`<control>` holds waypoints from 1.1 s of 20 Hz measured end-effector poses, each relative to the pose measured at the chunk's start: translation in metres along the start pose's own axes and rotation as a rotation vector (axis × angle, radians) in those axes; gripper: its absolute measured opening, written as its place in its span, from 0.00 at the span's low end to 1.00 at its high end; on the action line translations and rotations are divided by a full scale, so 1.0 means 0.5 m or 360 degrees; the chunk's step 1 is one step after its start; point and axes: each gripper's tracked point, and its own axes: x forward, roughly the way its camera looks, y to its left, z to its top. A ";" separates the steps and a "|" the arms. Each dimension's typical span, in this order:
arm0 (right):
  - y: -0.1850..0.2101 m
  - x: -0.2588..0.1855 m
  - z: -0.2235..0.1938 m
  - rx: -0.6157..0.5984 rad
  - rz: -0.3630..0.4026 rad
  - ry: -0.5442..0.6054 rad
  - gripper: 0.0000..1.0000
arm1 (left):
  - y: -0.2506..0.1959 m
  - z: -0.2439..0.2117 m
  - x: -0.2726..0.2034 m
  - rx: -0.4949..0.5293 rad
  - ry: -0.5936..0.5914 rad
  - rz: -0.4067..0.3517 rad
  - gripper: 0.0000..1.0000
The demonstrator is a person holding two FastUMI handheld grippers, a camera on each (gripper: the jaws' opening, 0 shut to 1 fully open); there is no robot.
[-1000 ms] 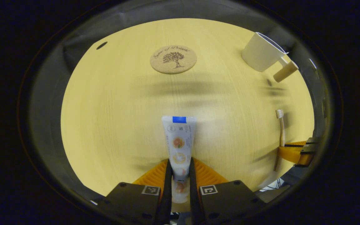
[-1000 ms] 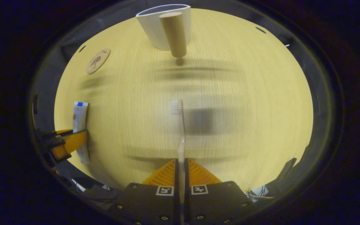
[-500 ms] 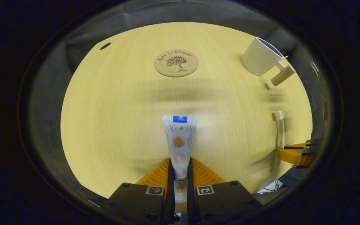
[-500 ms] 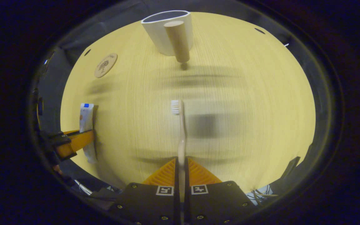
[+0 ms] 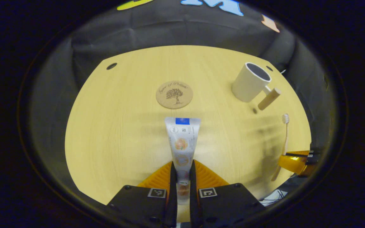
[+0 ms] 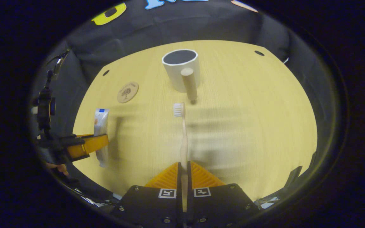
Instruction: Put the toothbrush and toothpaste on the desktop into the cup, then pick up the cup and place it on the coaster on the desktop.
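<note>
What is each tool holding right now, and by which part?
Left tool grips the toothpaste near its cap end, crimped end pointing forward. Right tool grips the toothbrush low on its handle, bristles forward.

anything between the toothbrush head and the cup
Nothing but bare desktop. In the right gripper view the held toothbrush points at the cup, whose wooden handle faces the bristles.
</note>
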 end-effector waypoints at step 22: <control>0.049 -0.140 0.450 -0.0171 0.0068 -0.1318 0.00 | -0.138 0.366 -0.144 -0.0056 -0.1030 -0.0311 0.23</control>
